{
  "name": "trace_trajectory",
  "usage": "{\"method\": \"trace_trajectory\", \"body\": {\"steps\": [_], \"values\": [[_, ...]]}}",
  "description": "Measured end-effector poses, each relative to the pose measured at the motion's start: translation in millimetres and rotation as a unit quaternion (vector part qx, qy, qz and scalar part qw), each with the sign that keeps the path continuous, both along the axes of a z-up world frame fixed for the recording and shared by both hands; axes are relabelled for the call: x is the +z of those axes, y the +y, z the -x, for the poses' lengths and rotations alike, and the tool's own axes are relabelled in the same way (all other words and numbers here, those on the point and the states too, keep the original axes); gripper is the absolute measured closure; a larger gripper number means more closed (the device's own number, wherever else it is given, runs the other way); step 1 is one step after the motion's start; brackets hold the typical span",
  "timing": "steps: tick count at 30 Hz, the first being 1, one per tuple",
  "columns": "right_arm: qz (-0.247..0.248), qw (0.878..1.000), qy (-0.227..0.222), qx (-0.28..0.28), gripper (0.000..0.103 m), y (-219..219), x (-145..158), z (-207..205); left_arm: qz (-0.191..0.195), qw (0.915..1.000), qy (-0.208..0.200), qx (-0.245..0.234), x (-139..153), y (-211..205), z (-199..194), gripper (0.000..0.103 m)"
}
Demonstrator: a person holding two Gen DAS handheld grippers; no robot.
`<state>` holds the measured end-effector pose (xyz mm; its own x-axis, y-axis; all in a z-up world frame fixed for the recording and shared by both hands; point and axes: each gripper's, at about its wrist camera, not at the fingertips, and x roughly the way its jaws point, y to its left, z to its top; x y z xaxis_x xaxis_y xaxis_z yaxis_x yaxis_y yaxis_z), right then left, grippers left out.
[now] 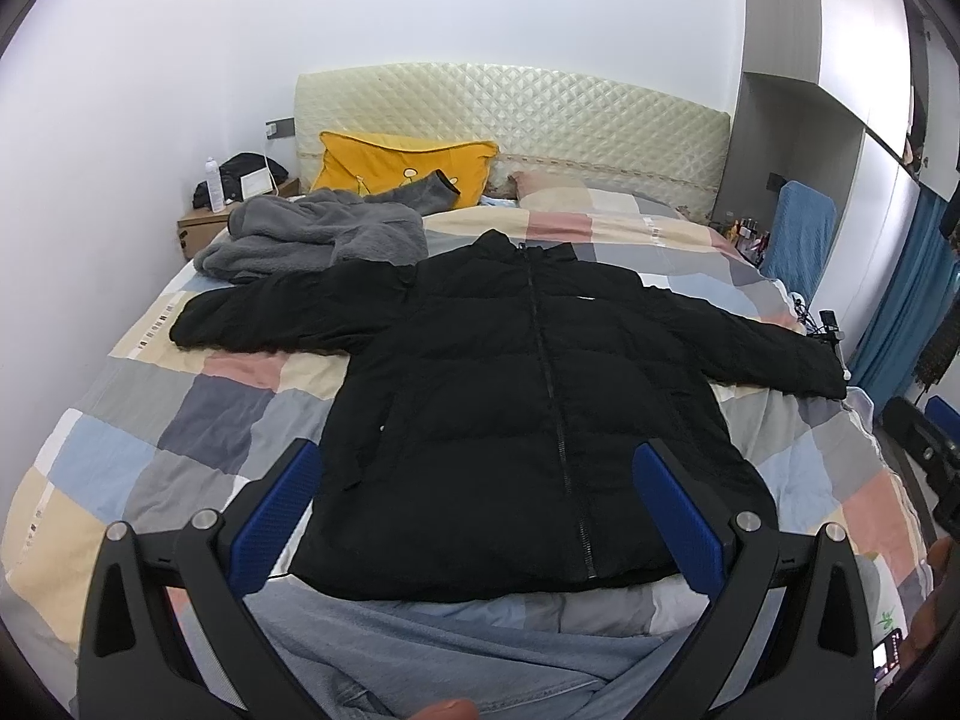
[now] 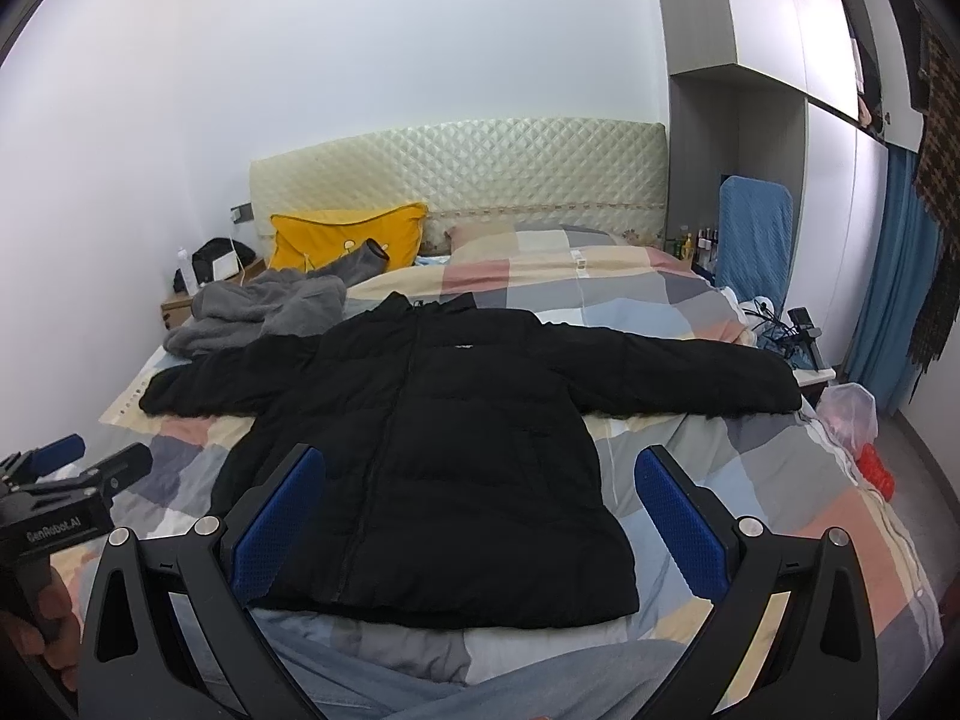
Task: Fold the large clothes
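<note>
A black puffer jacket (image 1: 510, 396) (image 2: 432, 438) lies flat on the bed, zip up, front facing me, both sleeves spread out to the sides. My left gripper (image 1: 477, 462) hangs open above the jacket's hem, its blue pads (image 1: 282, 516) wide apart and empty. My right gripper (image 2: 480, 468) is also open and empty, held over the jacket's lower right part. In the right wrist view the left gripper (image 2: 66, 462) shows at the left edge, held by a hand.
A checked quilt (image 1: 198, 408) covers the bed. A grey fleece garment (image 1: 312, 234) and a yellow pillow (image 1: 396, 162) lie near the headboard. A nightstand (image 1: 204, 222) stands at the left. At the right are a plastic bag (image 2: 852, 420), cables and a blue chair (image 2: 756, 234). Light-blue fabric (image 1: 480, 648) lies at the near edge.
</note>
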<state>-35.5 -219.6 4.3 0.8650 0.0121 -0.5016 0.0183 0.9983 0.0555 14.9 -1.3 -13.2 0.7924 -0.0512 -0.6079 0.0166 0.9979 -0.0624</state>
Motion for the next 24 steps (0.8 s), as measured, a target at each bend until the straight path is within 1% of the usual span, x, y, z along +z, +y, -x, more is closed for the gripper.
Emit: {"method": "trace_trajectory", "body": {"steps": [4, 7, 10, 12, 15, 17, 20, 24], "values": [[0.000, 1.000, -0.015, -0.002, 0.000, -5, 0, -2, 0.008, 0.9999, -0.005, -0.009, 6, -5, -9, 0.000], [-0.001, 1.000, -0.020, -0.003, 0.000, -14, 3, -8, 0.006, 0.9998, -0.012, -0.015, 8, -9, -19, 0.000], [-0.002, 0.999, -0.035, 0.004, 0.000, -23, 3, -19, 0.002, 0.9997, -0.015, -0.021, 8, -14, -33, 0.000], [0.005, 0.999, -0.035, 0.005, 0.000, -28, 1, -27, -0.007, 0.9994, -0.022, -0.025, 9, -18, -42, 0.000], [0.016, 1.000, -0.023, 0.002, 0.000, -39, 0, -39, -0.009, 0.9991, -0.025, -0.033, 9, -20, -55, 0.000], [0.015, 1.000, -0.018, -0.004, 0.000, -49, 6, -45, -0.007, 0.9988, -0.030, -0.039, 10, -21, -63, 0.000], [0.012, 0.999, -0.028, -0.017, 0.000, -71, 21, -51, -0.005, 0.9987, -0.033, -0.039, 11, -24, -75, 0.000], [0.006, 0.997, -0.061, -0.054, 0.000, -108, 42, -58, 0.002, 0.9986, -0.036, -0.040, 10, -27, -93, 0.000]]}}
